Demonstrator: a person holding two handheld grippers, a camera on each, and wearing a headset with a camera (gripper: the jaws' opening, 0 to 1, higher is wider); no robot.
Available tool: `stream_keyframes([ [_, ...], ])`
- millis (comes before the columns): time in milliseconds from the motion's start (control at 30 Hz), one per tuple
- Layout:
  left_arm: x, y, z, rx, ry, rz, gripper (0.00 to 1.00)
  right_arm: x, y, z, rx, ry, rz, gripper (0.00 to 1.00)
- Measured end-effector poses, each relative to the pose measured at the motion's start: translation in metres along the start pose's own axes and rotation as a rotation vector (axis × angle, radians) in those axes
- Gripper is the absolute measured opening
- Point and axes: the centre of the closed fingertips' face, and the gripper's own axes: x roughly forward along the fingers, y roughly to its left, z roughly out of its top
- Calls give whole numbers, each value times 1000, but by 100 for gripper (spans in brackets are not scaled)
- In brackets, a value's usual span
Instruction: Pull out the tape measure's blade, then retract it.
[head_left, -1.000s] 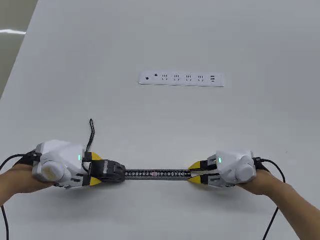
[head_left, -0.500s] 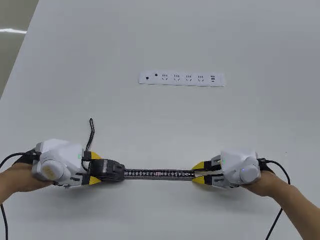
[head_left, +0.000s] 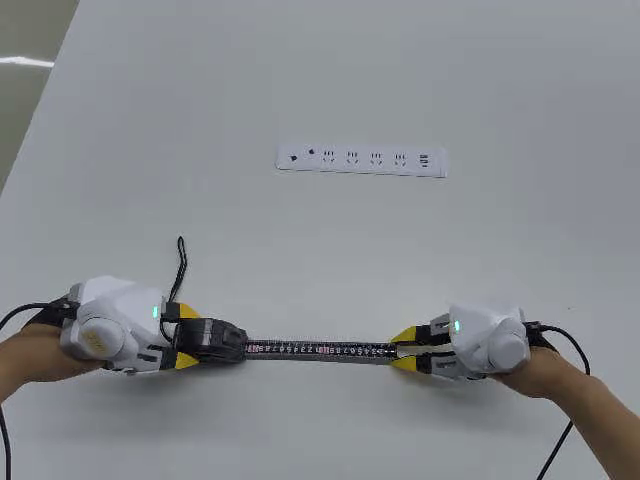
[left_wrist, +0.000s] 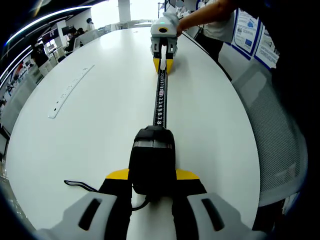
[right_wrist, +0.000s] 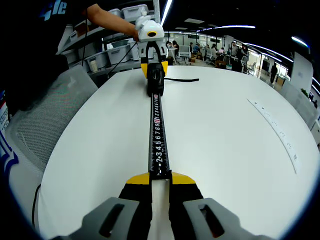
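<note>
Tape measure case (head_left: 212, 340) sat on table (head_left: 450, 80) close to near edge, toward its left end, clamped between jaws of my left gripper (head_left: 185, 345). Blade (head_left: 320, 350) ran right from case, along near edge, to my right gripper (head_left: 405, 350), whose jaws pinched its end. Strap (head_left: 182, 265) trailed from case toward far edge, behind left gripper. Power strip (head_left: 360, 160) lay behind blade, toward table's middle, roughly parallel to it and well apart.

Left hand-held gripper (head_left: 195, 338) faces right hand-held gripper (head_left: 402, 349), both apparently clamped.
</note>
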Motion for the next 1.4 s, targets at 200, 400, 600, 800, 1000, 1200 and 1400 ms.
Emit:
stream_keyframes([
  [200, 0, 0, 0, 0, 0, 0, 26, -4, -1, -4, 3, 7, -5, 9],
  [400, 0, 0, -1, 0, 0, 0, 26, -8, 0, -8, 13, 13, -9, 9],
  [600, 0, 0, -1, 3, 1, -1, 26, -13, 1, -13, 22, 17, -14, 9],
  [800, 0, -1, -1, 2, 1, -2, 26, -19, 1, -18, 25, 24, -15, 9],
  [1000, 0, -1, -1, 3, 3, -2, 26, -24, 0, -22, 26, 31, -18, 9],
  [1200, 1, 0, 0, 1, 2, -3, 26, -25, -2, -24, 21, 39, -31, 9],
  [1400, 2, -1, 0, 8, 7, -2, 27, -24, -3, -23, 1, 54, -46, 10],
])
